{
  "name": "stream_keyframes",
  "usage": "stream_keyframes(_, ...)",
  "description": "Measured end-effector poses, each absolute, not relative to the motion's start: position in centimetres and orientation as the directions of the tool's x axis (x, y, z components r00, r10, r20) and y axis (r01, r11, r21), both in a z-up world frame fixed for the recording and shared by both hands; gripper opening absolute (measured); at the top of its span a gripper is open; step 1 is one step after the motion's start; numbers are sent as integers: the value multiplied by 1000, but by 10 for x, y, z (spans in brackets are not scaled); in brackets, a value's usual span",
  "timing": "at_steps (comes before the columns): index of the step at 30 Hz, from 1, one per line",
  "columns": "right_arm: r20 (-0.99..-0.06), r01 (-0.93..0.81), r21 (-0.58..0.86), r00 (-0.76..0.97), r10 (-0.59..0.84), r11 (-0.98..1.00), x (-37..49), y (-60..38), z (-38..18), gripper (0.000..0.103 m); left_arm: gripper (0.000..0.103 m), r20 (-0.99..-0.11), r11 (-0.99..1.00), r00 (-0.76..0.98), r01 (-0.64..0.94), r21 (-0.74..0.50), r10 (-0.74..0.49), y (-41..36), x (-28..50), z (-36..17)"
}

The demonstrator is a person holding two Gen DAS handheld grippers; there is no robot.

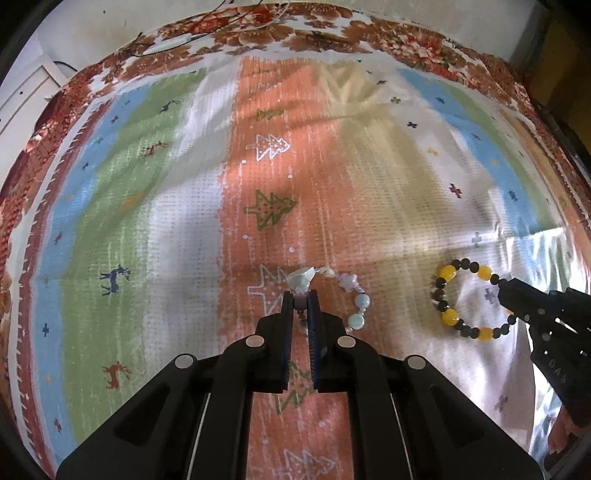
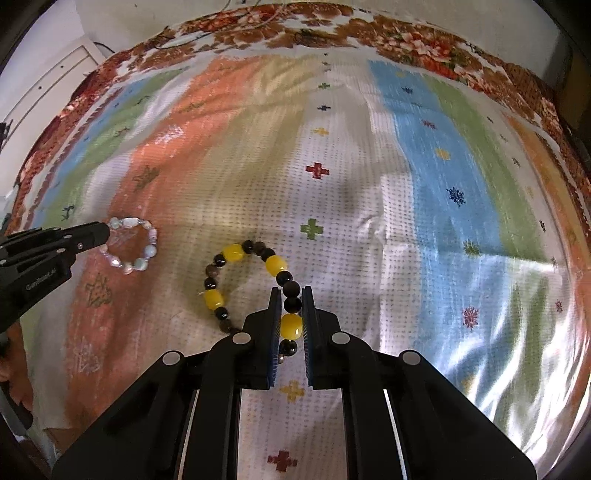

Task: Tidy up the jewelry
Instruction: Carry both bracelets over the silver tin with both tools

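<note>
The pale bracelet (image 1: pixel 334 295) lies on the orange stripe of the mat (image 1: pixel 147 206), and the left gripper (image 1: pixel 300 299) has its jaws pinched on the near-left part of the loop, with a bead or two between the pads and the rest of the ring fanned out to the right on the mat. Well to its right, on the white stripe, lies the yellow bracelet (image 2: pixel 255 284) (yellow beads alternating with dark ones); the right gripper (image 2: pixel 290 295) is closed on the near-right arc, a dark bead and a yellow one visibly caught between the pads. Each tool takes its strand at the edge nearest it, which probably keeps the loops open and lets them drag or lift without tangling. Both bracelets seem to rest on the mat, not raised, so I judge the sorting is only starting. Beyond the mat a floral cloth (image 1: pixel 332 33) covers the table edge.
</note>
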State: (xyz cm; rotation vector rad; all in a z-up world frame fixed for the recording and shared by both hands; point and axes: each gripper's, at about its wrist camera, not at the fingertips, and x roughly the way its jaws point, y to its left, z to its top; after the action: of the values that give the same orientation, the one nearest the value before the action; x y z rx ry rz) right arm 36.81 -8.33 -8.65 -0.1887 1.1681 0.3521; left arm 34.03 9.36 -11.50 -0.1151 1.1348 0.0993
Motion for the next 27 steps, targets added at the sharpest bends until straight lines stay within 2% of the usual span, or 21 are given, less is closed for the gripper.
stream_keyframes(27,-861,-423,54,439,257,905,320,-91,-23,10,7,-851,985,525,-142,-98,-9,85,281,-54)
